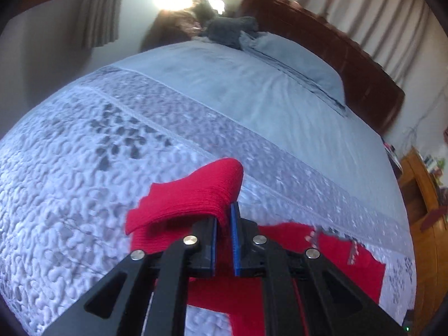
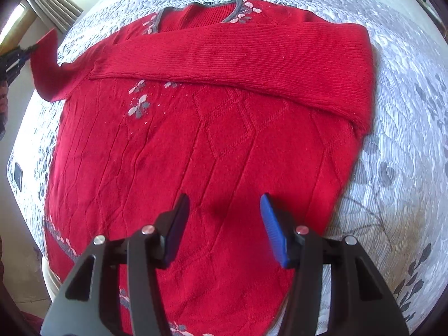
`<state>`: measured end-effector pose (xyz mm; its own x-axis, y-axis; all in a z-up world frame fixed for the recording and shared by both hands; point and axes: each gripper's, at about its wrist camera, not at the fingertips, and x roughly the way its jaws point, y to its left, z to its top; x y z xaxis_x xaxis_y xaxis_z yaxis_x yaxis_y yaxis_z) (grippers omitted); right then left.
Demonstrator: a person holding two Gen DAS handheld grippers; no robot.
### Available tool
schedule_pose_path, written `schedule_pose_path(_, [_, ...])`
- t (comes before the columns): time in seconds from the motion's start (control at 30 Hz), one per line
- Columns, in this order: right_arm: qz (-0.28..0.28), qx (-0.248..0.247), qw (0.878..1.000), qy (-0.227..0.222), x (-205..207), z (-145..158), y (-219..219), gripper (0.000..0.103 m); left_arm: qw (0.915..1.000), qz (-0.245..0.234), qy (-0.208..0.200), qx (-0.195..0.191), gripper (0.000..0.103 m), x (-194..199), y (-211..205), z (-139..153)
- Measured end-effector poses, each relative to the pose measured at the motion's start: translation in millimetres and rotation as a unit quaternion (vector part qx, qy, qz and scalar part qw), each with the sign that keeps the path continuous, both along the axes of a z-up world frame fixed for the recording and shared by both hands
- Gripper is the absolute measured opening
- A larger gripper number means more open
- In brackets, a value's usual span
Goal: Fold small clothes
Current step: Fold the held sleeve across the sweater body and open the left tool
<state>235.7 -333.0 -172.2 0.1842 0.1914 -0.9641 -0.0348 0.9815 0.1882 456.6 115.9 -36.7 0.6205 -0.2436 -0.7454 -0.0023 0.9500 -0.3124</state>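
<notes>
Our left hand-held gripper (image 1: 223,221) is clamped on the cuff of the free sleeve (image 1: 193,196), lifting it off the bed (image 1: 280,106) so we can likely fold it across. The red sweater (image 2: 196,154) lies flat near the bed's edge, one sleeve already crossing its chest. Our right hand-held gripper (image 2: 224,224) hovers half open over the hem, holding nothing.

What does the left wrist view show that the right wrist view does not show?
Only the left wrist view shows the left gripper with its jaws shut on the red sleeve, plus the pillow and wooden headboard.

Only the right wrist view shows the open right gripper above the sweater body, the grey neckline, and the other sleeve folded across the chest.

Both show the red sweater on the quilted bedspread.
</notes>
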Motion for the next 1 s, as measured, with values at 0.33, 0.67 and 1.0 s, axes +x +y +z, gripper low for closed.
schedule_pose_path(0.33, [-0.012,0.008,1.000,-0.003,-8,3,-13,0.055,0.9876,-0.151,0.043,-0.013,0.010,-43,-162,-58])
schedule_pose_path(0.67, [-0.015,0.010,1.000,-0.004,-6,-1,-11,0.058,0.9400,-0.327,0.081,-0.055,0.044,-91,-194,-76])
schedule_pose_path(1.0, [-0.011,0.012,1.000,-0.002,-5,0,-7,0.058,0.9668,-0.201,0.151,-0.046,0.051,-57,-147,-65])
